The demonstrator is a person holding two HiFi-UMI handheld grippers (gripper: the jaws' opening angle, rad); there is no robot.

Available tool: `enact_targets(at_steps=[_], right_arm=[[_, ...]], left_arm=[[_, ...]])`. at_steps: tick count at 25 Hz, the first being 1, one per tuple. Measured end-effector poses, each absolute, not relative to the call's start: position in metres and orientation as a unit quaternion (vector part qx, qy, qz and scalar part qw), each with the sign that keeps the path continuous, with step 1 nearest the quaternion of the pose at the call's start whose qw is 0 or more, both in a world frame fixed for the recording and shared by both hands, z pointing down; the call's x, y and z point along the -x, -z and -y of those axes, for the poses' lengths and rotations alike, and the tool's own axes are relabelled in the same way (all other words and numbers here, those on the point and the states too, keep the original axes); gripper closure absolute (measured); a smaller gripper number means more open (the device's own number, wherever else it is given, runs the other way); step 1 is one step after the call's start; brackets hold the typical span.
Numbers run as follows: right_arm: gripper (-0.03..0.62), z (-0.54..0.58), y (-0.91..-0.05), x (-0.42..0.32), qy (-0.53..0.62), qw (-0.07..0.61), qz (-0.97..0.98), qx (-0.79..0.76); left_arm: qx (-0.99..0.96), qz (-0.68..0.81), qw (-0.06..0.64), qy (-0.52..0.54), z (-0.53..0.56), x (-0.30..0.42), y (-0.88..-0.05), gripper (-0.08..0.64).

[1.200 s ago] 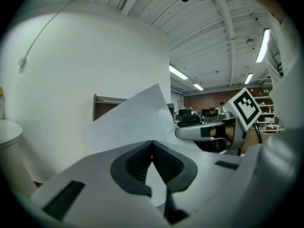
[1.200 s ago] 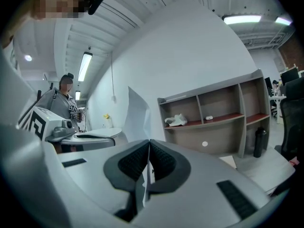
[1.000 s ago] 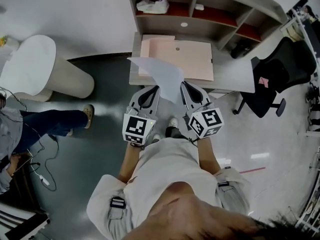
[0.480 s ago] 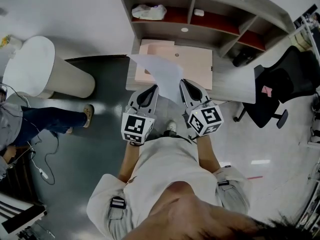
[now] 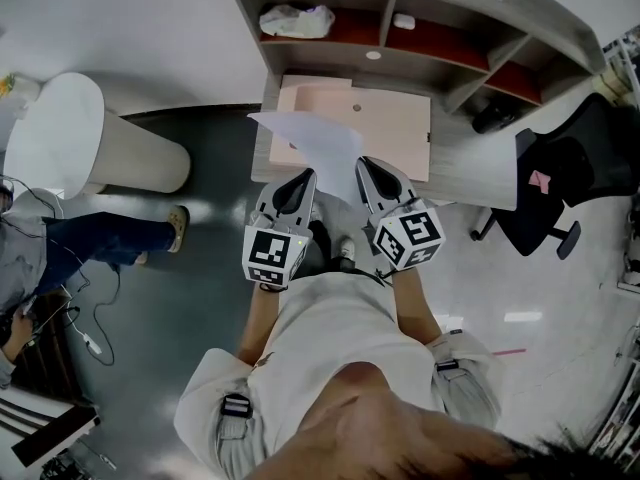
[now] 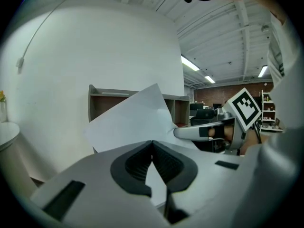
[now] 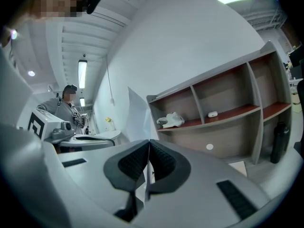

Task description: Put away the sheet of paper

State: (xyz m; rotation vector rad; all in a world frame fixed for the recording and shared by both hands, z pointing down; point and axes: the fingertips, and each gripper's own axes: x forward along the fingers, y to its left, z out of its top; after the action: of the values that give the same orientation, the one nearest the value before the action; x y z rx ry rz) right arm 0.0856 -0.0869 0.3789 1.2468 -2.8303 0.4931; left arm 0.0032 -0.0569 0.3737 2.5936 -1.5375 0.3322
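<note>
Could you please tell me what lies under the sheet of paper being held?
A pale pink folder on the desk shows beneath the sheet of paper; the part the sheet covers is hidden.

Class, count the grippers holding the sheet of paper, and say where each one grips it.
2. The left gripper pinches the sheet of paper at its near left edge; the right gripper pinches its near right edge. Neither grip is hidden.

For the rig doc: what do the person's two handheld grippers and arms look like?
The left gripper and right gripper are tapered light grey plastic shells with black ribbed pads. Each carries a white cube with black square markers. The wearer's off-white top leaves forearms bare.
</note>
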Motion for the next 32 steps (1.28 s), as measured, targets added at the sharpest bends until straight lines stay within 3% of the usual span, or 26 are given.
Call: enact_targets(at_steps=[20,32], right_arm=[[0.574,0.204,-0.393,-0.056,-0.164,0.050,0.868,-0.466],[0.574,0.234,-0.448,-0.051,-0.215,0.090,0.832,-0.503]], left_arm=[[-0.897,0.427,0.064,-0.092,0.201,0.023,-0.384,0.540],[-0.920,0.369,0.078,-0.107,0.235,0.032,-0.437,0.540]])
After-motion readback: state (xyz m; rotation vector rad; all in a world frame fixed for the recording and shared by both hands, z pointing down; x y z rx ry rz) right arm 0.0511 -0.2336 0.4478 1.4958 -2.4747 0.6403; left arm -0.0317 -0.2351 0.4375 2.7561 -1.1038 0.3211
